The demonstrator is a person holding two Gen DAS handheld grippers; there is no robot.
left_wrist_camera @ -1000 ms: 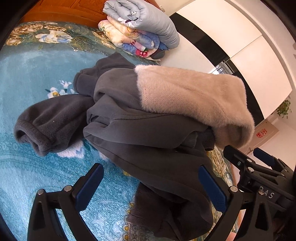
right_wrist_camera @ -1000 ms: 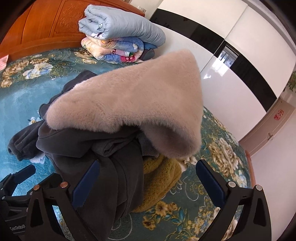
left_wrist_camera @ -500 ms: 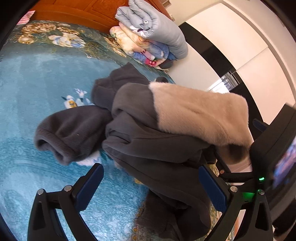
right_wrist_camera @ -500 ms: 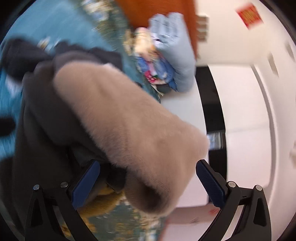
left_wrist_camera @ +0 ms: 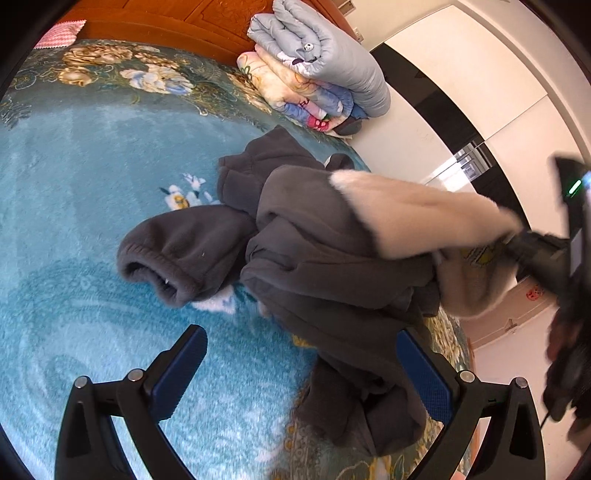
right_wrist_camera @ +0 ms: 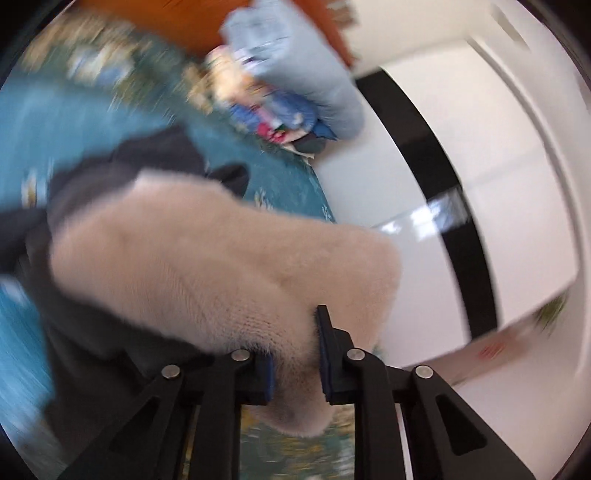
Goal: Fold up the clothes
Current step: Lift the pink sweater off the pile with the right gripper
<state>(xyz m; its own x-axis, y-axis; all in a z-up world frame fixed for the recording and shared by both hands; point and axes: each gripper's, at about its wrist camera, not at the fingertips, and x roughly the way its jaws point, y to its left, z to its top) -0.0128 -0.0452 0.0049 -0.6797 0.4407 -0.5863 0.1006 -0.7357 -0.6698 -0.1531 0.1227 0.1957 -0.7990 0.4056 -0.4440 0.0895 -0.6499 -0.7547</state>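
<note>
A heap of clothes lies on the teal floral bedspread (left_wrist_camera: pixel 74 229). Dark grey fleece garments (left_wrist_camera: pixel 332 266) make up most of it, with one cuffed sleeve (left_wrist_camera: pixel 166 258) reaching left. A beige fluffy garment (left_wrist_camera: pixel 424 218) lies on top. My right gripper (right_wrist_camera: pixel 295 362) is shut on the edge of the beige garment (right_wrist_camera: pixel 207 273); the right wrist view is blurred. It also shows at the right of the left wrist view (left_wrist_camera: pixel 535 247), where it pulls the beige cloth. My left gripper (left_wrist_camera: pixel 303 373) is open and empty, above the bedspread just before the heap.
A stack of folded quilts (left_wrist_camera: pixel 317 66) sits at the wooden headboard (left_wrist_camera: pixel 177 22). A pink checked cloth (left_wrist_camera: pixel 61 35) lies at the far left. The bed's right edge borders a white and black wardrobe (left_wrist_camera: pixel 480 92). A yellow garment shows under the heap.
My right gripper has closed on the beige garment's edge and pulls it right. The left gripper has drawn back and left, so more bedspread shows.
</note>
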